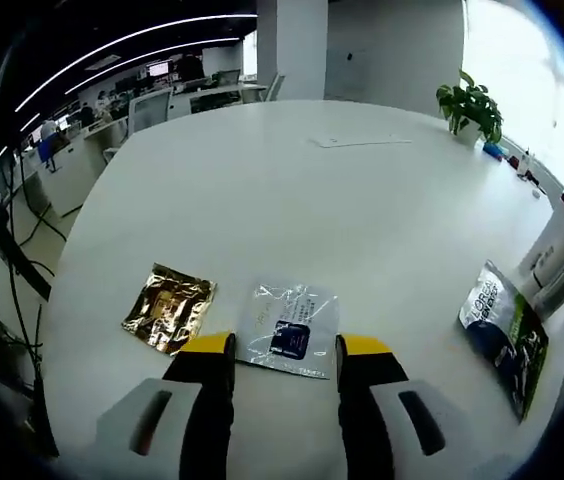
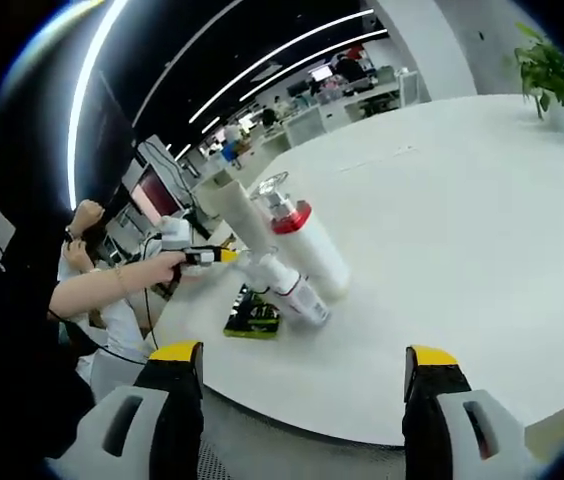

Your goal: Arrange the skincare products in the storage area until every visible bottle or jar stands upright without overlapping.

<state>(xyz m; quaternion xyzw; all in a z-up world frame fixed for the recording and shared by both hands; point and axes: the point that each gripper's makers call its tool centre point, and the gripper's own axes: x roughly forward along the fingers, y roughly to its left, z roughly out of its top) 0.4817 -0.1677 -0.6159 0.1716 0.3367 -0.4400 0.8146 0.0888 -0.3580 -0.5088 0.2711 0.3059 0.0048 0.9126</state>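
Spreading across both views is a big white table [image 1: 292, 200], the landmark for all else; a potted plant [image 1: 470, 108] stands at its far edge in the left gripper view. In the right gripper view two white bottles lean on that table near its left edge: a tall bottle with a red collar [image 2: 302, 240] tilted, and a smaller white bottle [image 2: 297, 293] tilted just before it, touching or nearly so; neither stands upright. A dark green sachet [image 2: 253, 315] lies flat by them. In the left gripper view a clear sachet with a dark label [image 1: 288, 330] lies on the table between the jaws, a gold foil sachet [image 1: 169, 307] just left of it. The left tongs [image 1: 285, 352] are parted, grasping nothing; the right tongs [image 2: 302, 365] gape wide, likewise released, short of the bottles.
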